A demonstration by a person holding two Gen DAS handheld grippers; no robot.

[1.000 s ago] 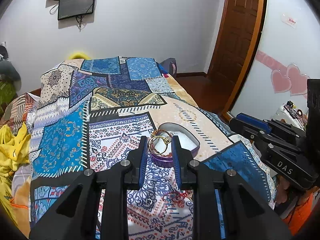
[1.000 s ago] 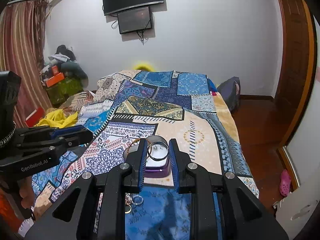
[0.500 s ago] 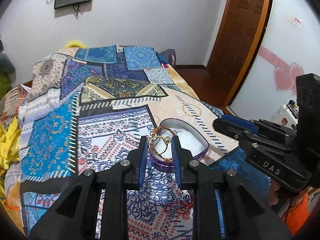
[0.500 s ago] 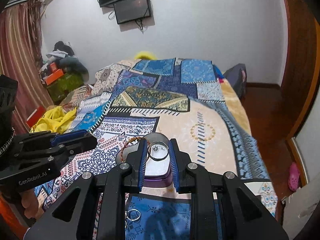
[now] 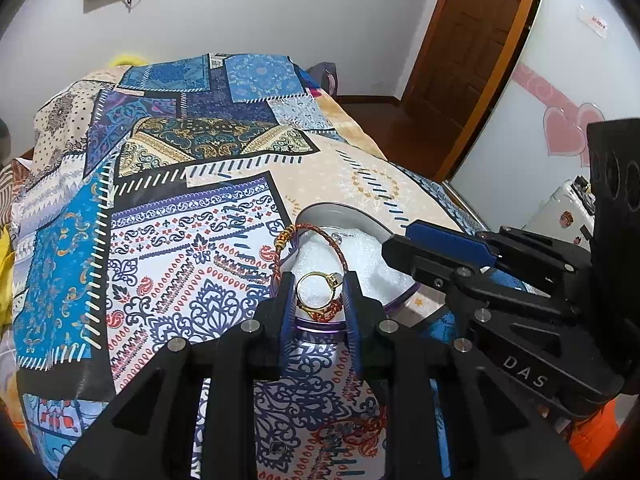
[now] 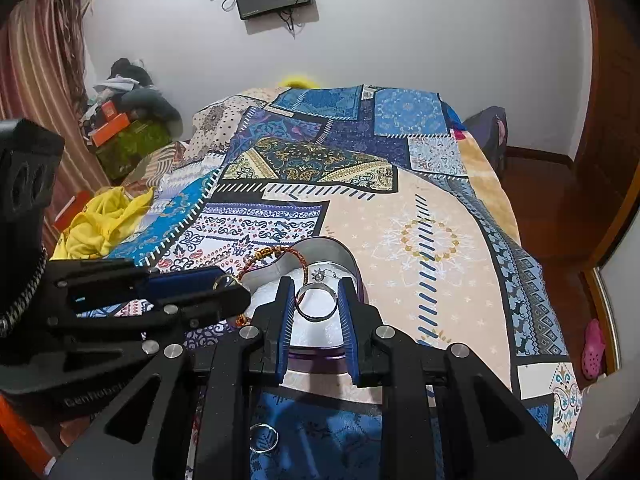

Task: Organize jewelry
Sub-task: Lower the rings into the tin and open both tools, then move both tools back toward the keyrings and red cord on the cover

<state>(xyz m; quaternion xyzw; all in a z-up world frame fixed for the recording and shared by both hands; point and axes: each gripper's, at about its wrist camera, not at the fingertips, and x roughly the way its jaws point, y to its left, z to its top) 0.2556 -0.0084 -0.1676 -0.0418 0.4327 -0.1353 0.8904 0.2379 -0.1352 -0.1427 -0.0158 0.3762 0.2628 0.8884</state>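
Both grippers have dropped in closer since a second ago, and the heart-shaped tin [image 5: 394, 300] now sits much larger in the middle of each view, right under the fingertips. Left gripper [image 5: 319, 294], jaws pinching a gold ring [image 5: 318, 289] edge to edge, hangs it over the white padding at the near end of the tin. Right gripper [image 6: 316, 299], jaws likewise pinching a silver ring [image 6: 316, 303], is poised over the same padding from the other side. A red braided bracelet [image 5: 320, 236] lies draped across the tin's rim toward the centre left of the left wrist view, half in, half out. Another silver ring [image 6: 264, 437] waits on the bedspread [image 6: 420, 240] at the bottom of the right wrist view, below the fingers.

This looks like the drop-off step: two rings carried to the tin, neither released yet. Next move calls for a small further descent so each ring is just over the padding, then spreading the jaws gently so nothing bounces off, keeping clear of the bracelet and of each other
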